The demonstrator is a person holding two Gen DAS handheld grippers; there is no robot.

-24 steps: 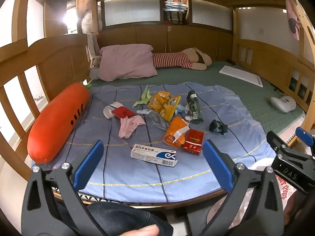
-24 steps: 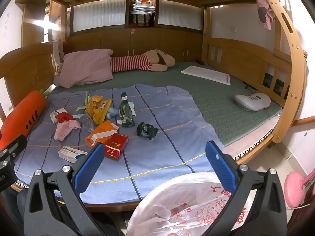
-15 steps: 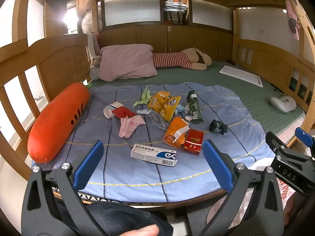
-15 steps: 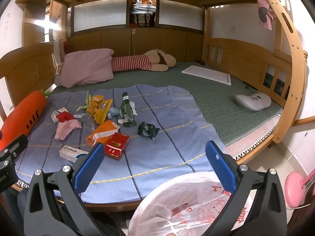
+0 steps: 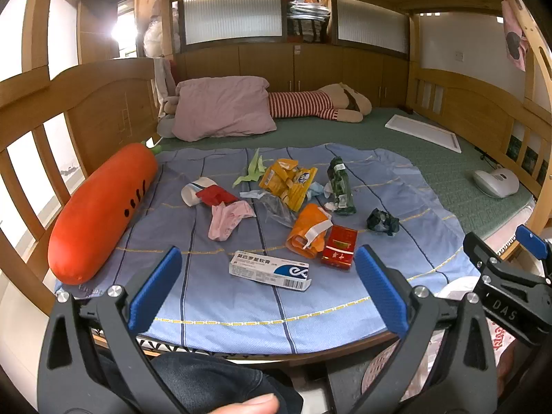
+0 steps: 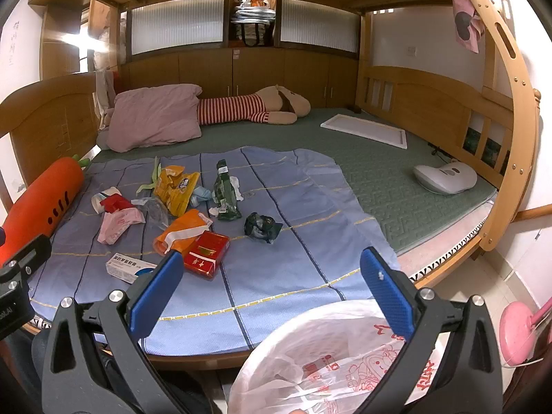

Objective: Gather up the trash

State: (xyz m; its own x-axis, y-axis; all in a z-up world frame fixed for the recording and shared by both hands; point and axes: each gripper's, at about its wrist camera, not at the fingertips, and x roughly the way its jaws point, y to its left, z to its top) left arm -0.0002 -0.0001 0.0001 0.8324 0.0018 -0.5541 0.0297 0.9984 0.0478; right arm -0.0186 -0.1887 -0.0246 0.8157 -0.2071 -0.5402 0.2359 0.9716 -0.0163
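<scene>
Blue striped sheet [image 5: 214, 296] on a wooden bed [image 5: 103, 103], spread over a green mat [image 5: 431, 158]; the trash lies on it in a loose cluster, left of centre.

Trash, near to far:
- white box [image 5: 270, 269] with a blue end, nearest the edge, flat.
- red pack [image 5: 339, 247], just right of the box, touching the orange bag [image 5: 307, 229], which carries a white strip.
- dark wad [image 5: 382, 221], apart to the right.
- pink wrapper [image 5: 227, 215], left of the orange bag.
- clear film [image 5: 276, 208], between the pink wrapper and the orange bag.
- red wrapper [image 5: 215, 195] against a white cup [image 5: 191, 191], far left of the cluster.
- yellow packet [image 5: 288, 183], crumpled, centre; green scrap [image 5: 252, 170] just beyond it.
- green bottle [image 5: 339, 186], crushed, lying right of the yellow packet, with white tissue [image 5: 329, 205] at its base.

Other items: carrot pillow [image 5: 100, 214] along the left rail; pink pillow [image 5: 222, 110] and striped plush [image 5: 310, 105] at the far end; white board [image 5: 422, 131] and white device [image 5: 496, 183] on the mat, right.

Left claw [image 5: 267, 291]: blue pads spread fully wide, holding nothing, near edge of the bed, the white box seen between its pads.

Right claw [image 6: 272, 293]: also spread fully wide, holding nothing, above a white bag [image 6: 331, 358] with red print that sits open below the bed edge.

Person: dark trouser leg [image 5: 207, 383] at the bottom of the left view.
</scene>
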